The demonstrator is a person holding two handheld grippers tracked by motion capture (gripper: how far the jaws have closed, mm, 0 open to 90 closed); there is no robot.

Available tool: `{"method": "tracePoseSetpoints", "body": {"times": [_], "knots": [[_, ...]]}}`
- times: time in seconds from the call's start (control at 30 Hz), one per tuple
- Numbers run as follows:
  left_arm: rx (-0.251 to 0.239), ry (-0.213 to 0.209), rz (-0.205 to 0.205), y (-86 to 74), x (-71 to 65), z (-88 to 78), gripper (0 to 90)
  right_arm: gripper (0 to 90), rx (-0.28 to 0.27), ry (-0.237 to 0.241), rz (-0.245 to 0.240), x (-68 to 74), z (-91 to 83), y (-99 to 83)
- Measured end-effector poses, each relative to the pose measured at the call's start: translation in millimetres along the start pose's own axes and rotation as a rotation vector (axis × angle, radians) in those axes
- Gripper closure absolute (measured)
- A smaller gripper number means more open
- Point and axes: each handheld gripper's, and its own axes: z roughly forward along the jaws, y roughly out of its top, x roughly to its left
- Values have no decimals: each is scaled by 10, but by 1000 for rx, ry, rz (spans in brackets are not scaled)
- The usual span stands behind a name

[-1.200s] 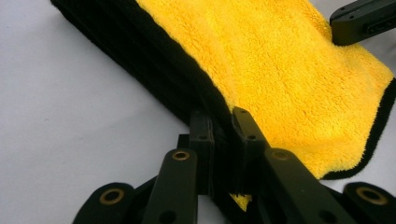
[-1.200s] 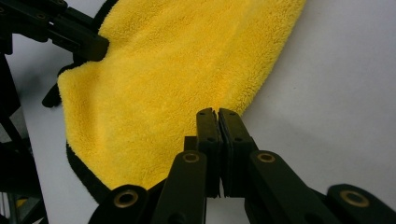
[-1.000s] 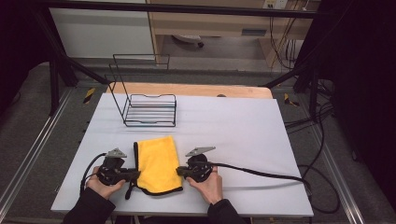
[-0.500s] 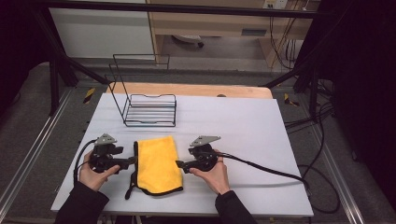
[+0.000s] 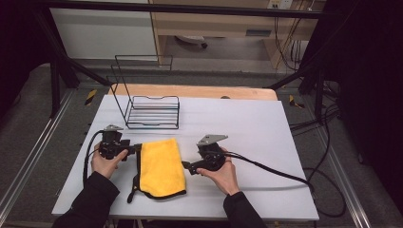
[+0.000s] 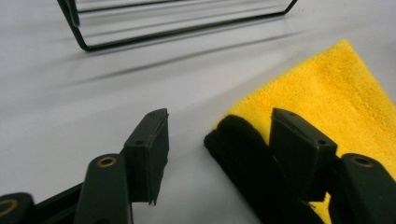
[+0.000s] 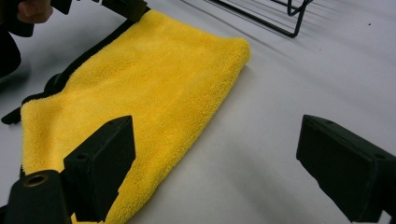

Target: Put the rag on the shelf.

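Yellow cloth [image 5: 161, 166] flat on surface [image 5: 266, 142], just in front of wire rack [image 5: 152, 111]. Left claw [image 5: 135, 149] released at cloth's black edge, just narrowed; right claw [image 5: 187, 167] just opened, empty, beside cloth.

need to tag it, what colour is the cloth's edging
Black edging on the yellow cloth, clearest in the left gripper view.

text: none legible | labels: none | numbers: none
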Motion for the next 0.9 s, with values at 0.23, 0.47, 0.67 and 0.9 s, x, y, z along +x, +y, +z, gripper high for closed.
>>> {"method": "tracePoseSetpoints", "body": {"times": [0.23,0.47,0.67,0.9], "knots": [[32,-11,16,-53,-5,132,449,125,-3,3,13,-18,13,-6],[24,-15,20,-52,-15,177,514,136,-5,10,27,-35,39,4],[21,-35,13,-48,-27,199,619,166,-24,23,45,-78,68,41],[26,-60,8,-45,-30,196,713,247,-64,15,84,-160,171,145]]}}
